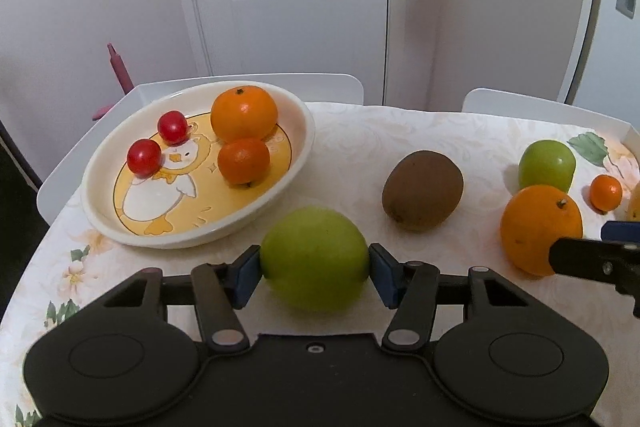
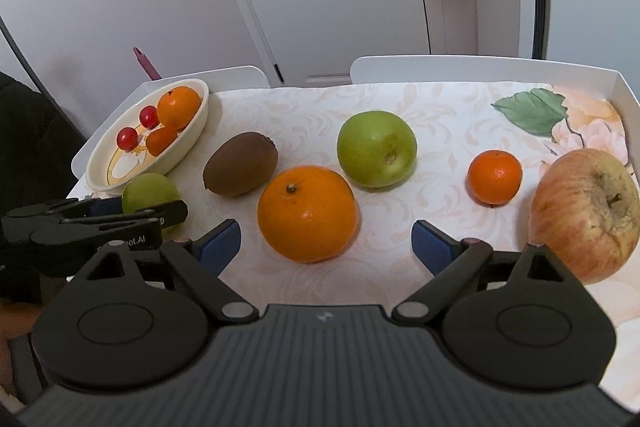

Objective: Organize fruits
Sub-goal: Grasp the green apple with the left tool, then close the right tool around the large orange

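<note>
A green apple sat on the counter between the fingers of the left gripper, whose blue pads were clamped against its two sides. Just beyond the fingers and to their left, the duck-patterned dish already held two oranges and two small red fruits. The right gripper hovered with its fingers spread wide and empty around the near side of a large orange. A kiwi, a second green apple, a small mandarin and a red apple lay loose beyond, so roughly half the sorting appeared unfinished.
</note>
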Available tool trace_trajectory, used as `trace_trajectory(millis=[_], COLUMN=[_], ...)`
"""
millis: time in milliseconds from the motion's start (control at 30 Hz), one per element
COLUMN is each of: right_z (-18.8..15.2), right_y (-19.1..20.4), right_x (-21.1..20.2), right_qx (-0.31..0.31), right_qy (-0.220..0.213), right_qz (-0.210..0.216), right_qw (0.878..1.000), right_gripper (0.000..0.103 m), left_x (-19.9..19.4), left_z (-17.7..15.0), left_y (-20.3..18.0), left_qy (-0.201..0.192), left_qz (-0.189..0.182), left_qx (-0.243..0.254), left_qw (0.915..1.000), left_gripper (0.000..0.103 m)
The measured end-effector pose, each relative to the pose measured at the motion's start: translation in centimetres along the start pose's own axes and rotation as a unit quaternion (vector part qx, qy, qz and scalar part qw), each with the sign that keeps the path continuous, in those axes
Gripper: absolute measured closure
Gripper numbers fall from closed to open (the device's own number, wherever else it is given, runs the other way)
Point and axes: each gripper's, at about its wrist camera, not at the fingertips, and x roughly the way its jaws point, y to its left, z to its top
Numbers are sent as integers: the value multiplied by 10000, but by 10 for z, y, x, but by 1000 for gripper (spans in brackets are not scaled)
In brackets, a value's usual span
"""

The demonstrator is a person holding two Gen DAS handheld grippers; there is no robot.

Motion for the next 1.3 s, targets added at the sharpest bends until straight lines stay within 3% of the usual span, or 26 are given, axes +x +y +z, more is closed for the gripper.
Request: trace_trajectory(millis=[467, 633, 800, 867, 1067, 1300], right_z=[3, 5, 8, 9, 11, 18], right_y=[9, 12, 19, 21, 29, 45], right_x=[12, 22, 26, 28, 28, 12], right_qx=[-166, -180, -279, -348, -608, -568], right_qy=[-56, 108, 104, 126, 177, 132], right_qz=[-148, -82, -98, -106, -251, -114], right_qw=[9997, 9997, 9995, 9993, 9977, 9982], right_gripper=[0, 14, 14, 26, 27, 27], left_x=[-11, -15, -19, -20, -29, -52], left_z=[-9, -12, -14, -15, -15, -6], left_y=[5, 11, 18, 20, 23, 34], left_qy=[46, 86, 80, 75, 22, -102], left_qz=[15, 5, 38, 46, 34, 45], left_qx=[-7, -71, -163, -209, -344, -446], left_qw=[10000, 9999, 9998, 9997, 9994, 9989], left_gripper=[42, 42, 42, 42, 42, 42])
